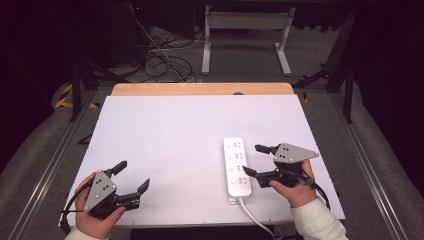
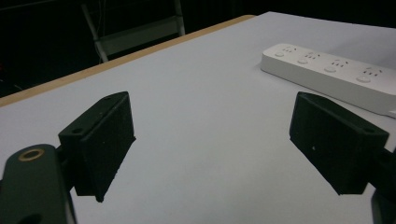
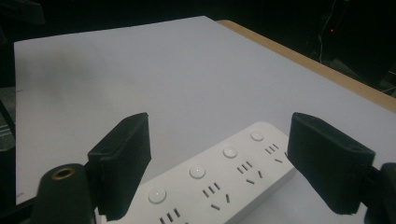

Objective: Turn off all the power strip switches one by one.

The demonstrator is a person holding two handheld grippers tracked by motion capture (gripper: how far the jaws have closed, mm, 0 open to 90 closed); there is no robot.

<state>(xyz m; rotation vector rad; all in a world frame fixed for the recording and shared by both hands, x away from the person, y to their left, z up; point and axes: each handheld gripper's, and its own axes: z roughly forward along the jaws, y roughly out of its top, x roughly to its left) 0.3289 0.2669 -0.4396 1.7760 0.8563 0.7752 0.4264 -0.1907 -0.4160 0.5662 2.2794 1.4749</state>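
Two grippers sit over your white table top (image 1: 165,135), and that broad sheet is bare apart from one thing: a white power strip (image 1: 236,166) lying flat on its right half, toward your edge. Its long axis runs away from you, near to far, with four socket groups and four round buttons in a row along it, and its white cable (image 1: 252,216) leaves the near end and drops off the front edge of the table. Your right gripper (image 1: 252,160) is much the nearer of the two; in the high view its tips lie at the strip's right edge, the jaws pointing leftward across the strip's width, and in the right gripper view the strip passes between and below the jaws, though whether a tip touches the casing cannot be told. Those jaws stand wide apart and hold nothing. Your left gripper (image 1: 134,176) hovers well apart at the near left corner, aimed toward the strip, jaws likewise wide and empty; in the left gripper view the strip lies far off to the right beyond the right-hand jaw. Judging from this, the right hand is the one to act: since the jaws already span the short axis, a straight descent should bracket the casing, whereas a turn toward the long axis would leave nothing to close on.
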